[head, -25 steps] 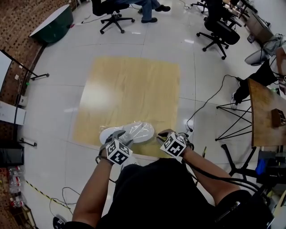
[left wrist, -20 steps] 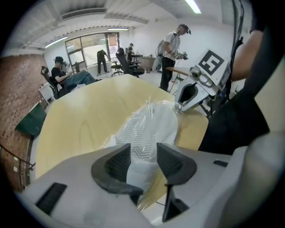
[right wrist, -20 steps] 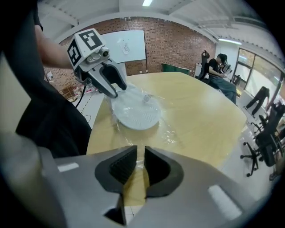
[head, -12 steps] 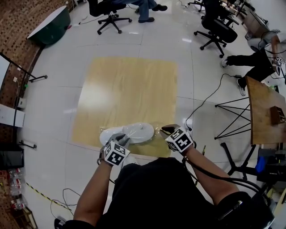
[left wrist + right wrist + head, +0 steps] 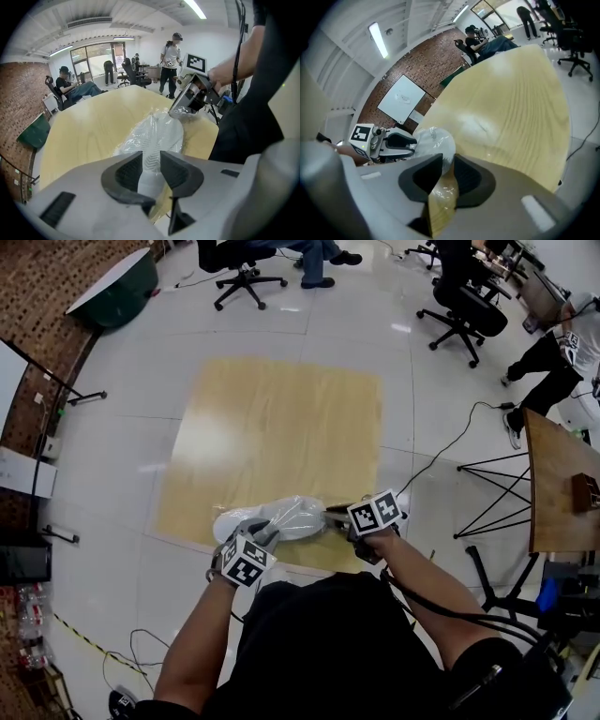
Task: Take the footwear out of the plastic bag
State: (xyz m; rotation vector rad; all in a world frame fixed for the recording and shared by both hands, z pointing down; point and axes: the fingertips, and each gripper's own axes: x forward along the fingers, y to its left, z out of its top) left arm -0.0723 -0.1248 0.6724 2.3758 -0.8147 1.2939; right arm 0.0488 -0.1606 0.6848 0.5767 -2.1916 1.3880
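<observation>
A white shoe (image 5: 274, 517) in a clear plastic bag (image 5: 305, 512) lies on a yellow wooden board (image 5: 281, 427) on the floor. My left gripper (image 5: 258, 532) stands at the shoe's near end. In the left gripper view its jaws (image 5: 149, 165) hold that bagged end of the shoe (image 5: 157, 133), after just opening slightly. My right gripper (image 5: 336, 514) is at the bag's right end. Its jaws (image 5: 445, 174) have just been opening, with a strip of plastic film (image 5: 443, 197) between them. The right gripper view also shows the bagged shoe (image 5: 436, 140) and the left gripper (image 5: 396, 143).
Office chairs (image 5: 464, 301) and seated people (image 5: 314, 254) are at the far side. A wooden table (image 5: 558, 484), a black wire stand (image 5: 497, 488) and a floor cable (image 5: 441, 451) lie to the right. A green round object (image 5: 117, 287) is far left.
My right gripper has rolled, so its marker cube now faces up, and it has shifted slightly away from me. The left gripper stays at the shoe. A person at the far right has walked.
</observation>
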